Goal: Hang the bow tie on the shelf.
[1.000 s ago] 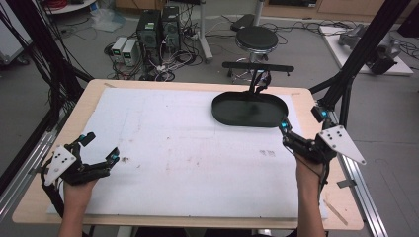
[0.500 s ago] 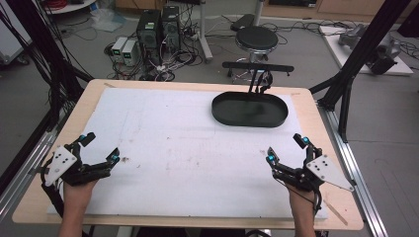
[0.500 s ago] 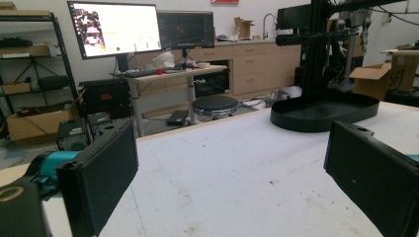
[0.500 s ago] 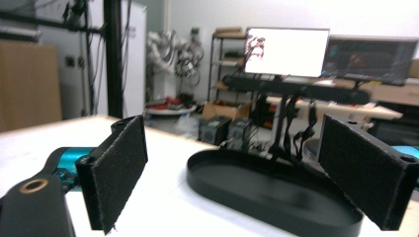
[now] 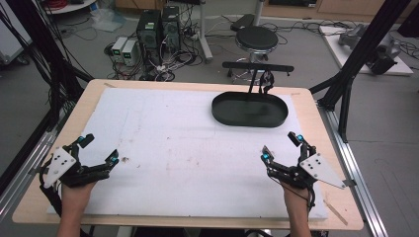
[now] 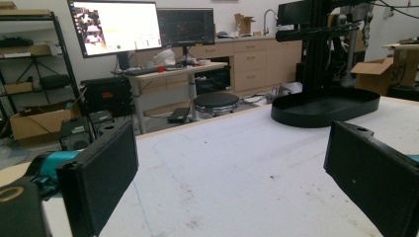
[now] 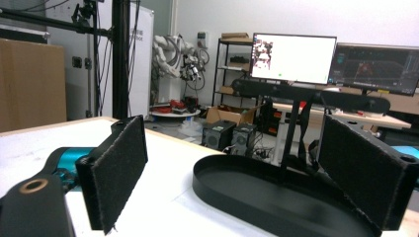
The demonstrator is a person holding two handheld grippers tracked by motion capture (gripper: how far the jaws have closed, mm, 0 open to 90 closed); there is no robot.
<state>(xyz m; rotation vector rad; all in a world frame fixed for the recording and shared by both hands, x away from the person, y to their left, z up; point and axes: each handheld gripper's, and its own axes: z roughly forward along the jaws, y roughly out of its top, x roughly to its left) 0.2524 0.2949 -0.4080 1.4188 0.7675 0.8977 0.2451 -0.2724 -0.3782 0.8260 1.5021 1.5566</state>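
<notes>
A black oval tray (image 5: pixel 249 111) lies empty at the far right of the white mat (image 5: pixel 173 143). My left gripper (image 5: pixel 101 149) rests low over the mat's near left corner, jaws wide apart and nothing between them; in the left gripper view (image 6: pixel 232 148) the tray (image 6: pixel 323 106) is far off to the right. My right gripper (image 5: pixel 280 146) is open over the near right of the mat, a short way in front of the tray. The right gripper view (image 7: pixel 234 143) looks between its felt pads (image 7: pixel 121 173) at the tray (image 7: pixel 257 195) just ahead.
A black stand with a crossbar (image 5: pixel 257 66) rises just behind the tray at the table's far edge. Past it are a stool (image 5: pixel 256 37) and computer boxes (image 5: pixel 158 27) on the floor. Black frame posts (image 5: pixel 356 64) flank the wooden table (image 5: pixel 316 118).
My right gripper has come down and back from beside the tray's right end to the mat's near right, jaws still apart. The left gripper has stayed put.
</notes>
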